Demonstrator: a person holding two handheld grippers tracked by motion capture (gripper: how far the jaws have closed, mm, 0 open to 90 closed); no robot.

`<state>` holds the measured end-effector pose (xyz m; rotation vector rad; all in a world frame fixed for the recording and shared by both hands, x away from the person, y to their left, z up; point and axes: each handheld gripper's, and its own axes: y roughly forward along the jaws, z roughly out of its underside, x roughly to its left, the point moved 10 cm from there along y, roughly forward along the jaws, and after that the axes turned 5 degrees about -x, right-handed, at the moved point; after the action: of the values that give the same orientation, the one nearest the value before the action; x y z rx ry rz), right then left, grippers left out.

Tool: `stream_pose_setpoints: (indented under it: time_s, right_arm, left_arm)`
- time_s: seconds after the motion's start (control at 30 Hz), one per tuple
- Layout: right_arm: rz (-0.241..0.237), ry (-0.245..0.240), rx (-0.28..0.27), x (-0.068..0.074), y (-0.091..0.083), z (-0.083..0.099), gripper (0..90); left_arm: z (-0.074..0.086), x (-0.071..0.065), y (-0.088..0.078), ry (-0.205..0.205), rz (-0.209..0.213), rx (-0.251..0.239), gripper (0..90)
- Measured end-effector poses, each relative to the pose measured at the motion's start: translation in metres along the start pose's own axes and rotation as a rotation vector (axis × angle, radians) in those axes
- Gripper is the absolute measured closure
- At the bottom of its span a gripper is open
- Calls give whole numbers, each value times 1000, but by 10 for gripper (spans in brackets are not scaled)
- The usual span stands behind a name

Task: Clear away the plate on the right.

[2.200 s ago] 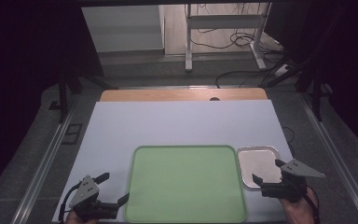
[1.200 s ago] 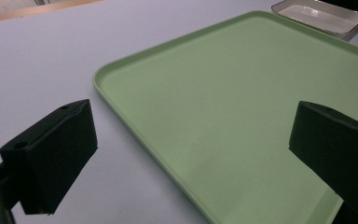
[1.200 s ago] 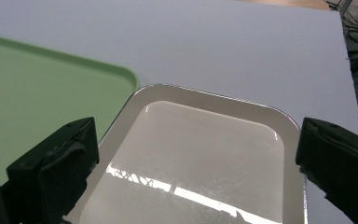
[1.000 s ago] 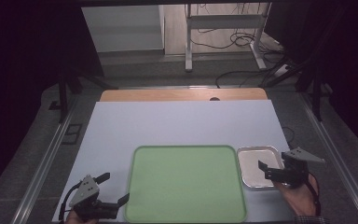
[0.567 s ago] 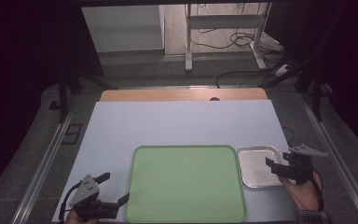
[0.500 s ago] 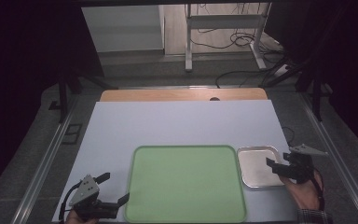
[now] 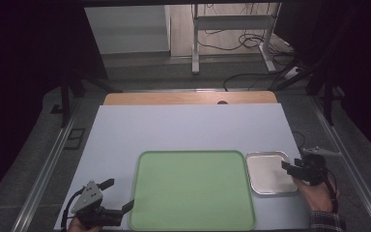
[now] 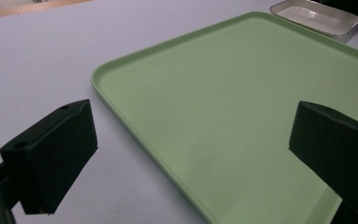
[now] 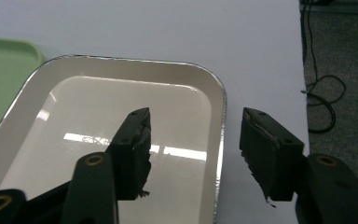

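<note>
On the pale blue table [image 7: 183, 128], the right gripper [image 9: 193, 140] is closing its half-spread jaws astride the right rim of the shallow silver metal tray [image 9: 121, 88], not yet pinching it; lifting remains; the left gripper [image 8: 191, 154] is hovering wide apart over the flat green plastic tray [image 8: 242, 93].

A small, shallow metal tray [image 7: 269, 173] with rounded corners and a thin shiny rim lies flat and empty on the pale desk [image 7: 188, 128], just beside the right edge of a large green tray [image 7: 192, 188]. Its bare, glossy floor reflects light in the right gripper view [image 9: 102, 135], and its right rim runs between the two tongs there.
</note>
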<state>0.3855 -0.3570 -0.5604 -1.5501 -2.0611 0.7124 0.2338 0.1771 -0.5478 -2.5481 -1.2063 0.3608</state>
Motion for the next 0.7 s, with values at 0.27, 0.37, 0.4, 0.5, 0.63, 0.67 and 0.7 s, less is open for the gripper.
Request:
stream_pose_setpoints:
  time_s: [0.27,0.37,0.4,0.5,0.63,0.67,0.7]
  right_arm:
    - [1,64,65,-10,6,5,647]
    - [-7,92,84,-13,9,7,704]
    - [-16,100,88,-14,9,7,724]
    - [-30,128,105,-15,12,9,771]
    - [-60,165,127,-16,15,11,855]
    - [-72,177,130,-16,16,11,859]
    - [-80,187,133,-16,16,11,865]
  left_arm:
    - [0,0,0,-1,2,-1,8]
    - [0,0,0,-1,2,-1,9]
    - [0,0,0,-2,2,0,9]
    - [0,0,0,-2,2,1,9]
    - [0,0,0,-4,2,0,9]
    - [0,0,0,-4,2,0,9]
    - [0,0,0,-4,2,0,9]
